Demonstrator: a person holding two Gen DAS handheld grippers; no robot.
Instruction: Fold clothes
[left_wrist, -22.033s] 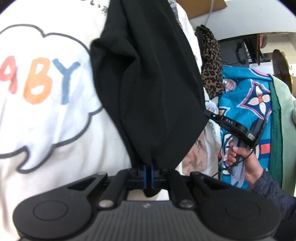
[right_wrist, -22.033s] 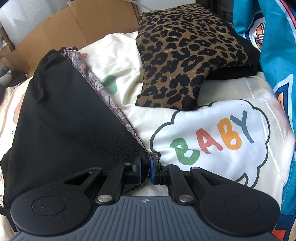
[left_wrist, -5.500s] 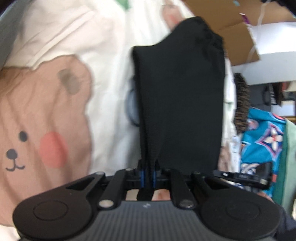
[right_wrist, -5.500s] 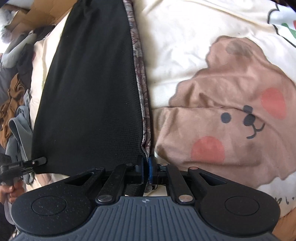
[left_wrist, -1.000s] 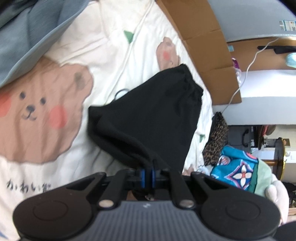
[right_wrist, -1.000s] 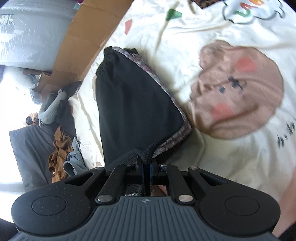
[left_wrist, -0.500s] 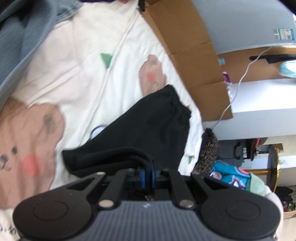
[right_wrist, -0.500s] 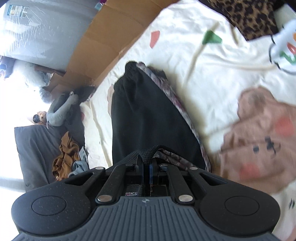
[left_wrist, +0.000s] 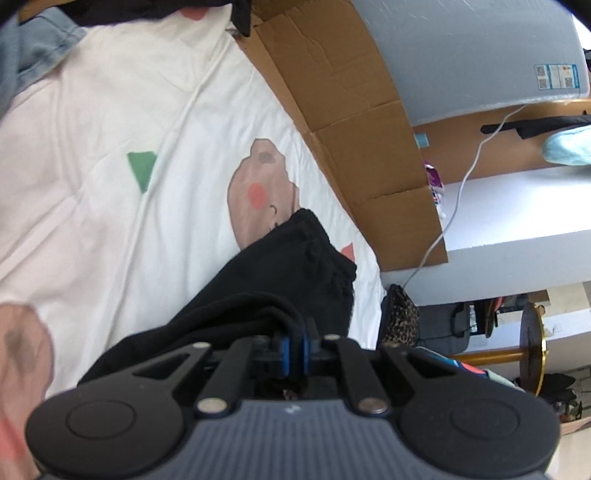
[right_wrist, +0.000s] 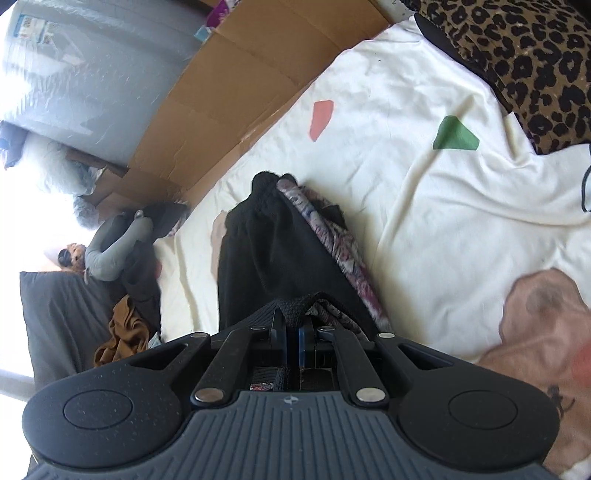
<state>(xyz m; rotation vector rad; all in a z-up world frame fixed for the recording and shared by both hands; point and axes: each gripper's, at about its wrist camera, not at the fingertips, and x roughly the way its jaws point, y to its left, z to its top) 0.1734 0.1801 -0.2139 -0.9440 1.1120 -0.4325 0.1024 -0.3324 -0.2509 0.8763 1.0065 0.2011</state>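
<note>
Garment (left_wrist: 295, 269) edge pinched in both jaws, rest fwd on sheet (left_wrist: 110, 206).

black garment (left_wrist: 295, 273) half-lifted off the bed

dark knit cloth with a gathered far end resting on the cream printed bedcover (right_wrist: 424, 184); the near end is raised and doubled back over itself; a grey-pink patterned lining (right_wrist: 332, 236) shows along its right edge
</note>
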